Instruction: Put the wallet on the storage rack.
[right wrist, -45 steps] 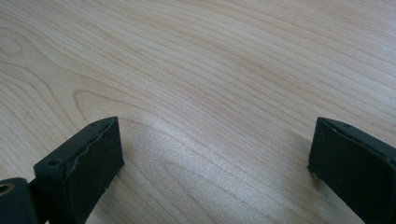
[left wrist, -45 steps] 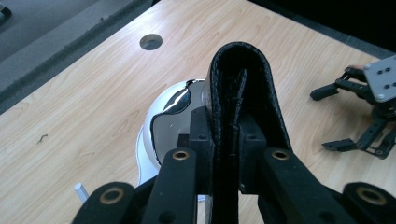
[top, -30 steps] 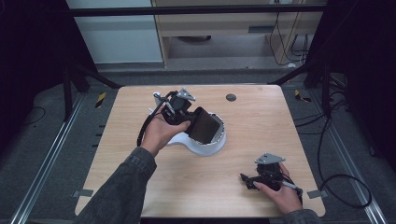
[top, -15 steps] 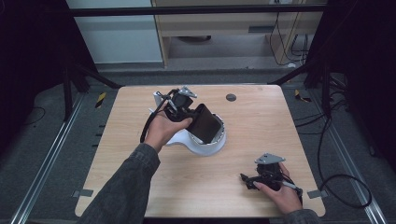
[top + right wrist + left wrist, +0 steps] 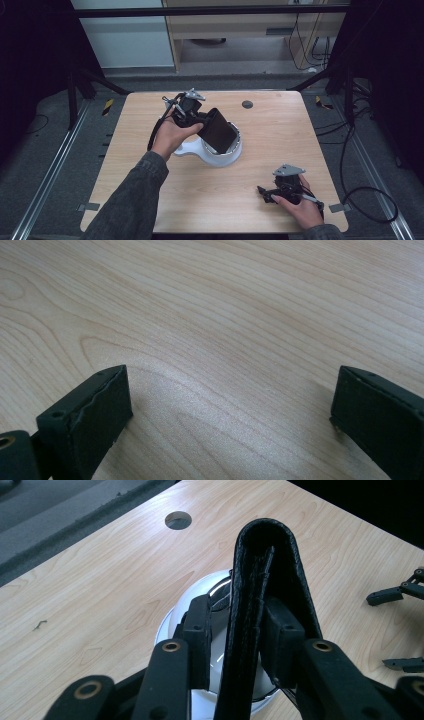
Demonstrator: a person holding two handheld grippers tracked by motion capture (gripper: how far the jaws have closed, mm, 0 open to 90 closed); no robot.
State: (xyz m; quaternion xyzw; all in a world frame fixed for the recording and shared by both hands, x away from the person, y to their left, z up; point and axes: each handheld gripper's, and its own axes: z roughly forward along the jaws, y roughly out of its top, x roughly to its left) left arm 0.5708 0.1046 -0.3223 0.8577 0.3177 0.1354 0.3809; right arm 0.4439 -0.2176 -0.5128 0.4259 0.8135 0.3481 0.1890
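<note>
Jaws loosening around black wallet point(image 5: 260, 605)

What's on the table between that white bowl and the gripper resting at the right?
Nothing: in the high view, bare wood runs from the white bowl to the right gripper. The left gripper's view also shows plain table around the bowl.

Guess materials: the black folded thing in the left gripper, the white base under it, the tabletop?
Black wallet: looks like leather or faux leather, going by the fine grain, matte sheen and a stitched folded edge. White base: probably glossy plastic or glazed ceramic, smooth and bright, with a shiny metallic-looking inner part; hard to tell which. Table: light wood or wood-look laminate, visible grain, satin finish.
</note>
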